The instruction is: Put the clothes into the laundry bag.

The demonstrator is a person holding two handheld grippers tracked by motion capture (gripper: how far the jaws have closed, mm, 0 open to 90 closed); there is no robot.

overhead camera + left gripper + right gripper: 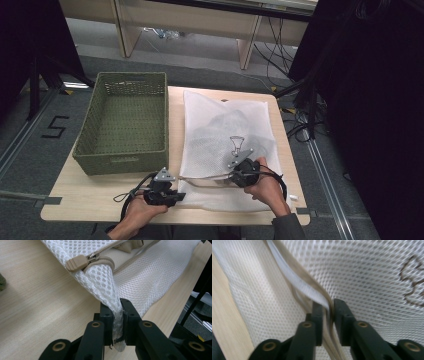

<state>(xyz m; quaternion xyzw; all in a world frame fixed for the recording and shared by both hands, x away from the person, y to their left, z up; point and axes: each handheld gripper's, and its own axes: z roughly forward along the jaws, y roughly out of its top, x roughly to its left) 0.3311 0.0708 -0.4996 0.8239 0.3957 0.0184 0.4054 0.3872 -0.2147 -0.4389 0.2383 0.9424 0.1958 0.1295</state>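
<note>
A white mesh laundry bag [227, 125] lies flat on the wooden table [80, 200], with pale cloth showing through it. My left gripper [176, 196] sits at the bag's near left corner. In the left gripper view it [117, 307] is shut on a pinch of mesh just below the beige zipper pull [77, 263]. My right gripper [236, 172] rests on the bag's near edge. In the right gripper view its jaws [328, 306] are closed on the beige zipper edge [297, 282], which lifts off the mesh [362, 270].
A green woven basket [125, 120] stands to the left of the bag, open and with nothing in it. Bare table runs along the front edge. Dark stands and cables crowd the floor on the right.
</note>
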